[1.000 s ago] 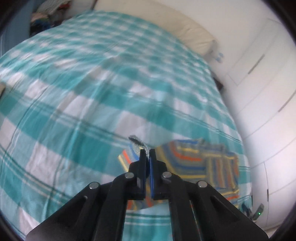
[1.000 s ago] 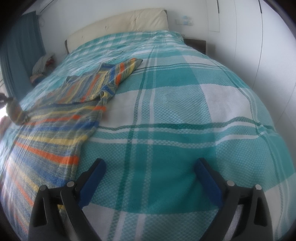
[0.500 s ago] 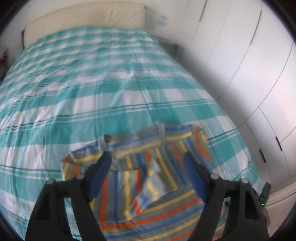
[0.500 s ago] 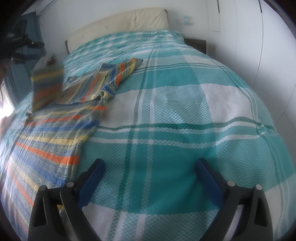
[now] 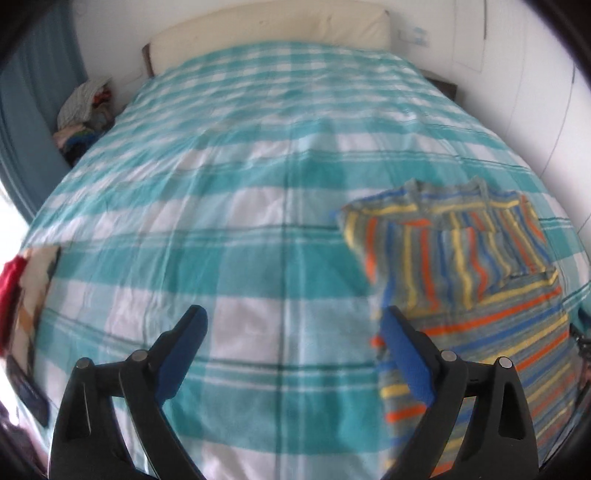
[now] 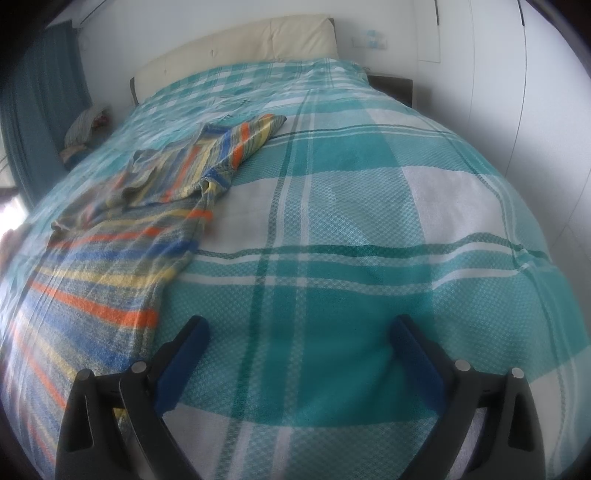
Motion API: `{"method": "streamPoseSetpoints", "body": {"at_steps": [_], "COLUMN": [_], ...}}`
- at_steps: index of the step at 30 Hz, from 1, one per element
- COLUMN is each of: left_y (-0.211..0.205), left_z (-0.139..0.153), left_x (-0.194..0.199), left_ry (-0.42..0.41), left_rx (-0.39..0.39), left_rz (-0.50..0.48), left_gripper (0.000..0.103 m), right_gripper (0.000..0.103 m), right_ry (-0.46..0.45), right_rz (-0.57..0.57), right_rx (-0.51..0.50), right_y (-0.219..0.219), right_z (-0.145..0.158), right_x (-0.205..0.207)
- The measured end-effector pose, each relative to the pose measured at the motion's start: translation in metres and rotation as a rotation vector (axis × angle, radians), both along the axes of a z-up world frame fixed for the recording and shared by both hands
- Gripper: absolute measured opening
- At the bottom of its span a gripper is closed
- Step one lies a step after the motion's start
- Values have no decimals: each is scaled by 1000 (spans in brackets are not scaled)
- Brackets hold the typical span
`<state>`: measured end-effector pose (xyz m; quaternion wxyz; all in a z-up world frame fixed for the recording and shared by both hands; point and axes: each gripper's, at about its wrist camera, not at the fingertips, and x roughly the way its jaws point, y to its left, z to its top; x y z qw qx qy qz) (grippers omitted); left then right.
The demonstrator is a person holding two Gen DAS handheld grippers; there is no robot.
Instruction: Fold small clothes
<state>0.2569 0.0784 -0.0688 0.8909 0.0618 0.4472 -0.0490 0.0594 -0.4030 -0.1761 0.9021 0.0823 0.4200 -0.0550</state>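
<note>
**Both claws wide open, shirt flat on the bed**

Left wrist view first: the left claw (image 5: pixel 291 325) is spread wide, blue pads (image 5: pixel 406 358) well apart, and there's nothing between them but checked cover. It hangs over the bed (image 5: pixel 258 206) near the foot edge. The striped shirt (image 5: pixel 469 280) lies toward the bed's right edge, collar pointing at the headboard (image 5: pixel 273 26), and one sleeve is folded in across the chest, its stripes running crosswise to the body's. The shirt's left border sits right behind the claw's right finger; whether they touch, I can't tell. Off the bed's left edge near the head there's a pile of clothes (image 5: pixel 85 118), and more clothing, red and patterned (image 5: pixel 22 291), at the left edge close to the foot.

Over to the right wrist view: the right claw (image 6: pixel 295 343) is just as wide open, gripping nothing, low over bare teal-and-white cover near the foot edge. Here the shirt (image 6: pixel 122 236) runs up the left half of the bed, hem closest to the camera, folded sleeve on top around the chest, the other sleeve (image 6: pixel 255 136) reaching out flat toward the middle of the bed. The claw's left finger sits just beside the hem.
</note>
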Motion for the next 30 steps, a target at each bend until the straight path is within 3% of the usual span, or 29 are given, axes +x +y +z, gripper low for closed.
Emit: {"method": "streamPoseSetpoints", "body": {"at_steps": [3, 5, 6, 10, 12, 15, 17, 21, 22, 23, 24, 27, 30], "left_y": [36, 53, 58, 68, 63, 52, 51, 53, 52, 52, 52, 52, 50], "left_z": [-43, -69, -79, -94, -85, -76, -76, -77, -78, -78, -77, -78, -83], "left_x": [-18, -26, -29, -34, -30, -37, -40, -39, -37, -36, -34, -32, -28], "left_ry": [40, 44, 31, -24, -58, -123, -120, -107, -103, -102, -103, -100, -85], "left_rx": [-112, -178, -201, -227, -254, -159, -133, -161, -163, -166, -175, -204, -207], "left_rz": [95, 161, 186, 270, 221, 178, 164, 144, 142, 144, 147, 154, 159], "left_gripper": [96, 96, 96, 95, 95, 96, 96, 96, 96, 96, 96, 96, 96], "right_gripper": [97, 84, 82, 79, 73, 54, 43, 39, 29, 9, 3, 3, 6], "right_ry": [49, 83, 76, 21, 40, 121, 192, 253, 255, 253, 234, 64, 32], "right_rz": [6, 0, 10, 126, 185, 192, 146, 87, 85, 95, 102, 155, 164], "right_rx": [-25, -59, -44, 179, 289, 356, 355, 414, 444, 460, 434, 341, 243], "right_y": [3, 9, 14, 51, 74, 100, 109, 113, 114, 117, 121, 126, 128], "right_z": [10, 31, 45, 110, 121, 101, 70, 21, 13, 9, 11, 44, 51], "right_x": [4, 9, 12, 54, 95, 161, 204, 244, 250, 254, 255, 247, 249]}}
